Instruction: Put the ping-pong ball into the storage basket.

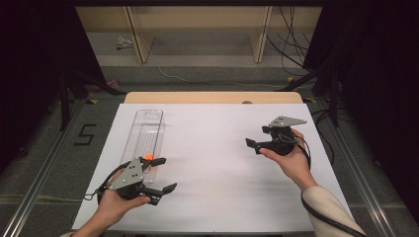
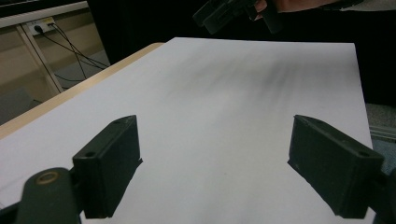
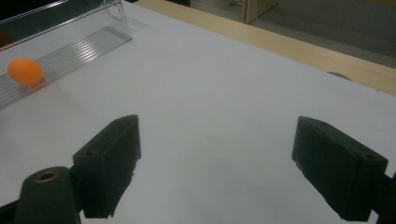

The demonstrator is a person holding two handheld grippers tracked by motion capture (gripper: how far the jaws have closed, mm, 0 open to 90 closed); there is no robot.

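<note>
A clear plastic tray (image 1: 144, 129) lies lengthwise on the left of the white sheet (image 1: 217, 163). An orange ball (image 1: 149, 157) rests on its ribbed floor near the near end. My left gripper (image 1: 165, 174) is held at the front left, open, its far jaw just beside the ball and nothing between the jaws. My right gripper (image 1: 253, 146) hovers at the right, pointing left, open and empty. In the right gripper view the ball (image 3: 24, 71) sits in the tray (image 3: 79, 49) far left of my gripper (image 3: 217, 140). The left gripper (image 2: 215, 140) faces bare sheet, with the other gripper (image 2: 224, 11) beyond.
The wooden table edge (image 1: 212, 97) runs along the back of the sheet. Beyond it stand a pale shelf frame (image 1: 197, 29) and floor cables (image 1: 291, 44). A "5" (image 1: 85, 134) is marked on the floor at left. Dark stands flank both sides.
</note>
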